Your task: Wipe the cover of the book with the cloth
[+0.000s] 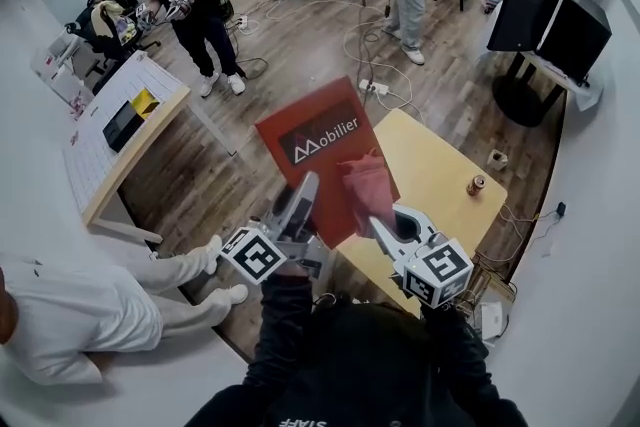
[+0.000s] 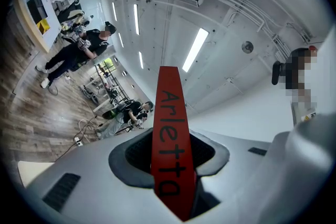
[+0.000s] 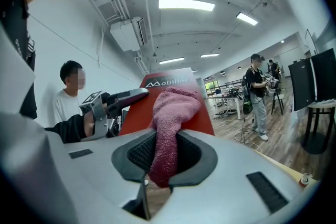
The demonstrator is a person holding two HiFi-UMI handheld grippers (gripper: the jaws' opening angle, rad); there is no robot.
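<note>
**Status**

1. The left claw (image 1: 305,190) is clenched on the book (image 1: 310,130). In the left gripper view, the red lettered edge of the book stands upright between the jaws and runs straight out ahead of the claw.
2. The right claw (image 1: 383,227) is clenched on the cloth (image 1: 365,180). In the right gripper view, the pink cloth is pinched between the jaws. Its free end bunches forward of the claw and appears to rest against the red cover.
3. The book is carried in the air, tilted, with the printed cover facing up. It sits ahead of both claws, and the left claw grips it at the near edge. It does not rest on the counter (image 1: 440,165), which lies below and to the right of the right claw.
4. A can (image 1: 476,185) stands on the counter well to the right of the right claw, clear of the work.

**Step in hand**

Judged from this arrangement, the wiping step is at or near its start. Cloth and cover are together, and most of the cover ahead of the cloth is exposed.

**Next move**

1. Keep the left claw clamped and steady so the unsupported book does not swing under pressure.
2. Draw the right claw across the cover with light, even contact.
3. Keep the right claw's grip on the cloth firm.
</note>
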